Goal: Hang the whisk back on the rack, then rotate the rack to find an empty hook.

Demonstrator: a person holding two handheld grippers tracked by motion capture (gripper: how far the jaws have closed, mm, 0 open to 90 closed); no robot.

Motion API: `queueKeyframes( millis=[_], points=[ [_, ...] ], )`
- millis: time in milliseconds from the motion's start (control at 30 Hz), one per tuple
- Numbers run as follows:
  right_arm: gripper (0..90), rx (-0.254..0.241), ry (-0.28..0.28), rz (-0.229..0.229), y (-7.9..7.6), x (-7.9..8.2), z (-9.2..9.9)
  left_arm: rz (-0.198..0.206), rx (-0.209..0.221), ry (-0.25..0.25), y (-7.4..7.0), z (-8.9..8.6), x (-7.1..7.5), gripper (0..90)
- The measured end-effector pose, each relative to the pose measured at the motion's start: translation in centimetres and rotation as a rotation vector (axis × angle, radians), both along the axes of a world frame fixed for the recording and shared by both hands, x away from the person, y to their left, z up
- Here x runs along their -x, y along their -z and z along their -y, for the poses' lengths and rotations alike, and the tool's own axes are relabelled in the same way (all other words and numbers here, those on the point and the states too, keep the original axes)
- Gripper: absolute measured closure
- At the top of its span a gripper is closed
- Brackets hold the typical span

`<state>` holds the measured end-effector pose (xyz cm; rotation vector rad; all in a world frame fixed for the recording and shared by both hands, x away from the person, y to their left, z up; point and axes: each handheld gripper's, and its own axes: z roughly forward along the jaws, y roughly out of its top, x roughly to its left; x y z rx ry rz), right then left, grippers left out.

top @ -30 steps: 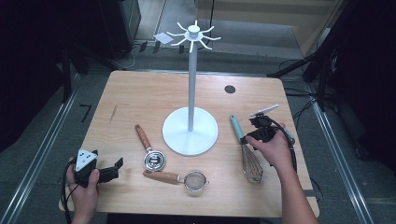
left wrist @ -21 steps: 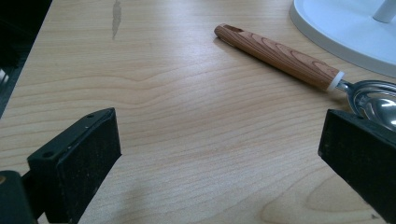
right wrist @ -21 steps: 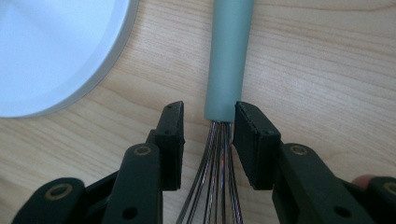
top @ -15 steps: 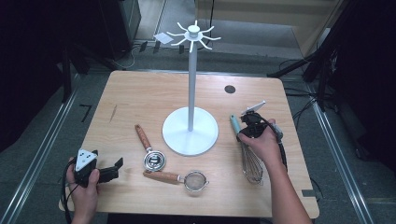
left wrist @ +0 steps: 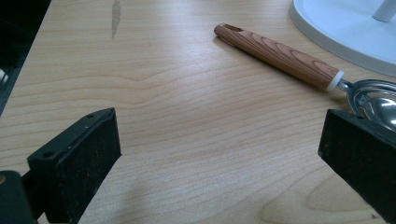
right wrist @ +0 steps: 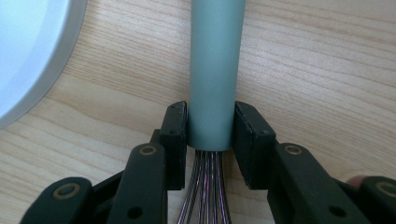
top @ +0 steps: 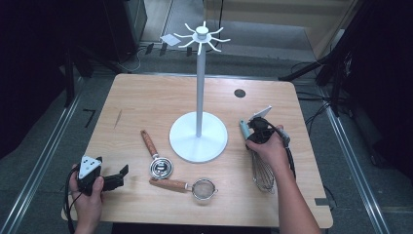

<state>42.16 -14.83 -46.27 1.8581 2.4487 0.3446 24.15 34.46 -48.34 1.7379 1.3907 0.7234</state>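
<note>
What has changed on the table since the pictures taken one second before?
The right tool moved along the whisk toward its handle and lowered; its jaws have just been closing and now press both sides of the handle's lower end. The left tool, scoop, strainer and stand stayed.

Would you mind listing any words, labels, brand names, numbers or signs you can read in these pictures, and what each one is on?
None can be read.
The whisk, the two wooden-handled tools and the white stand carry no visible print.
The dark angular mark on the floor left of the table looks like tape, not a figure.
</note>
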Motion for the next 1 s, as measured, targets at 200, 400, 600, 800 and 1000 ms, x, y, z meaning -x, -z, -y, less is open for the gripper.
queueKeyframes(
  millis=[200, 400, 600, 800, 1000],
  points=[
    [69.2, 0.017, -0.001, 0.008, 0.05, 0.00, -0.26, 0.000, 0.000, 0.000, 0.00, 0.01, -0.01, 0.0],
    [68.7, 0.023, -0.009, 0.016, 0.09, 0.02, -0.27, -0.001, -0.002, 0.001, 0.00, 0.02, -0.01, 0.0],
    [70.1, 0.044, -0.005, 0.019, 0.08, 0.04, -0.59, -0.001, -0.002, 0.001, 0.01, 0.02, -0.01, 0.0],
    [71.1, 0.052, -0.005, 0.036, 0.07, 0.22, -0.70, -0.002, -0.001, 0.000, 0.00, -0.01, -0.01, 0.0],
    [71.3, 0.015, -0.007, 0.065, -0.15, 0.67, -0.04, -0.006, 0.002, -0.001, -0.01, -0.03, -0.03, 0.0]
  ],
)
